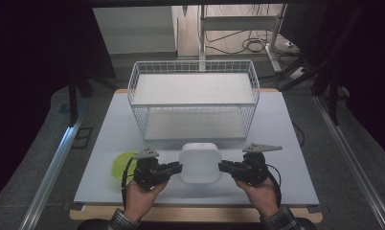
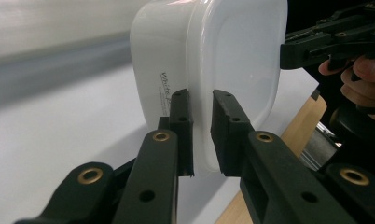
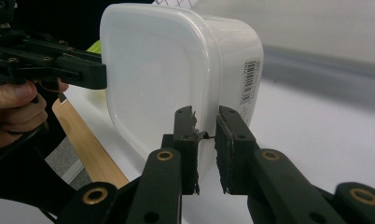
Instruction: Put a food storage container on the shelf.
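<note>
Both tools are clamped on the rim of the white tub, the left tool and right tool on opposite sides, near the front of the desk before the basket. The bites look thin; uneven lifting could tilt it and slip an edge free.

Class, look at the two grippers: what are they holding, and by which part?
Both grip the white container: left gripper and right gripper each pinch the rim at opposite sides.
</note>
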Tool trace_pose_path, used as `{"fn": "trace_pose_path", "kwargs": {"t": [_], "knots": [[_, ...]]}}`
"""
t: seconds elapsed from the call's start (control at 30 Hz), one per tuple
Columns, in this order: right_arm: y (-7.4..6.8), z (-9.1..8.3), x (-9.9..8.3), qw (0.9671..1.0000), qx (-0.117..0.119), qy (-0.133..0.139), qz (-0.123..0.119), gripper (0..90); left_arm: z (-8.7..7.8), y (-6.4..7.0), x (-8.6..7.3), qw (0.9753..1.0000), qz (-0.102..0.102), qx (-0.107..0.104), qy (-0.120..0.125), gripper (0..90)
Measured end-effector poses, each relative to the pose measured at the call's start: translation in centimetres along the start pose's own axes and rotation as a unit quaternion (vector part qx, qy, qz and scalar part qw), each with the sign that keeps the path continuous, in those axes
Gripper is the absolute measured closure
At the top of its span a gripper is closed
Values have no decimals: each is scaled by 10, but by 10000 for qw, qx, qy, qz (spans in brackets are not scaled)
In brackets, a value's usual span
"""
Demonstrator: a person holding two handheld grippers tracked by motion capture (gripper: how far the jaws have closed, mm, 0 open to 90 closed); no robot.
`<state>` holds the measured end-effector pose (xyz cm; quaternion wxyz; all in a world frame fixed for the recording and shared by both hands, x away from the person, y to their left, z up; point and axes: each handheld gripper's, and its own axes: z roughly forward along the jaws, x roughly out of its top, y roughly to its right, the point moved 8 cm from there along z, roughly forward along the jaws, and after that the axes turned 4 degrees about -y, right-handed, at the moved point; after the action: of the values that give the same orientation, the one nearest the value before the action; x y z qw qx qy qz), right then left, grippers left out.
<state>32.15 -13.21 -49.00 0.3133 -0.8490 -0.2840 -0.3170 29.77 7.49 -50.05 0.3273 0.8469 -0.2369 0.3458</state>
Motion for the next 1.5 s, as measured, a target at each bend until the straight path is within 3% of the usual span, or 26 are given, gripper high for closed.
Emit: {"fn": "trace_pose_path", "kwargs": {"t": [0.4, 1.07, 1.5], "knots": [[-8, -12, 42, 9989, -93, 299, -350, 790, -18, 1, 37, 9993, 209, 97, 278, 793], [-10, -23, 82, 9972, -109, 558, -476, 790, -32, -2, 75, 9981, 314, 199, 491, 793], [-14, -29, 126, 9947, -132, 822, -604, 788, -50, -5, 114, 9965, 378, 349, 661, 793]]}}
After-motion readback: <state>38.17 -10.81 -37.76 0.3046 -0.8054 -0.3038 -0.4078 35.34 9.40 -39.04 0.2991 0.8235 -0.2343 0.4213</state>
